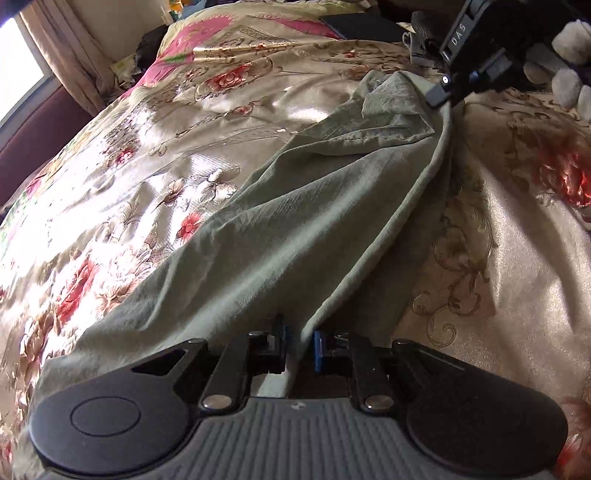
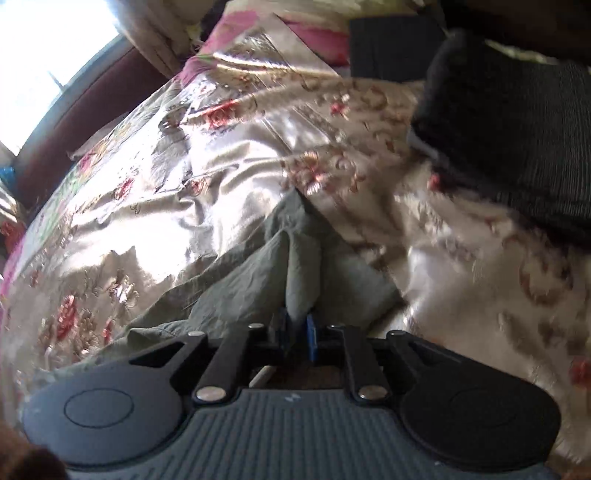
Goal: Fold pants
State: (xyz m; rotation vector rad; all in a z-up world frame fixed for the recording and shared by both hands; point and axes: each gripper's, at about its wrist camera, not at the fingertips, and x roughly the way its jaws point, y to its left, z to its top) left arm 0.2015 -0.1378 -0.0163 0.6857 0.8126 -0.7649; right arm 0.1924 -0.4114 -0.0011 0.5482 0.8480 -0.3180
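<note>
The sage-green pants (image 1: 295,206) lie stretched over a floral satin bedspread (image 1: 147,155). My left gripper (image 1: 300,338) is shut on the near edge of the pants, cloth pinched between its blue-padded jaws. My right gripper (image 1: 441,92) shows in the left wrist view at the far end, shut on the pants' other edge and holding it lifted. In the right wrist view the right gripper (image 2: 297,326) pinches a bunched fold of the pants (image 2: 258,273). The pants edge runs taut between both grippers.
The bedspread (image 2: 184,177) covers the bed. A dark flat object (image 1: 364,26) lies at the far end. A person's dark sleeve (image 2: 517,122) is at the right. White fluffy shapes (image 1: 570,55) sit at the far right. A window and curtain (image 1: 55,55) are at left.
</note>
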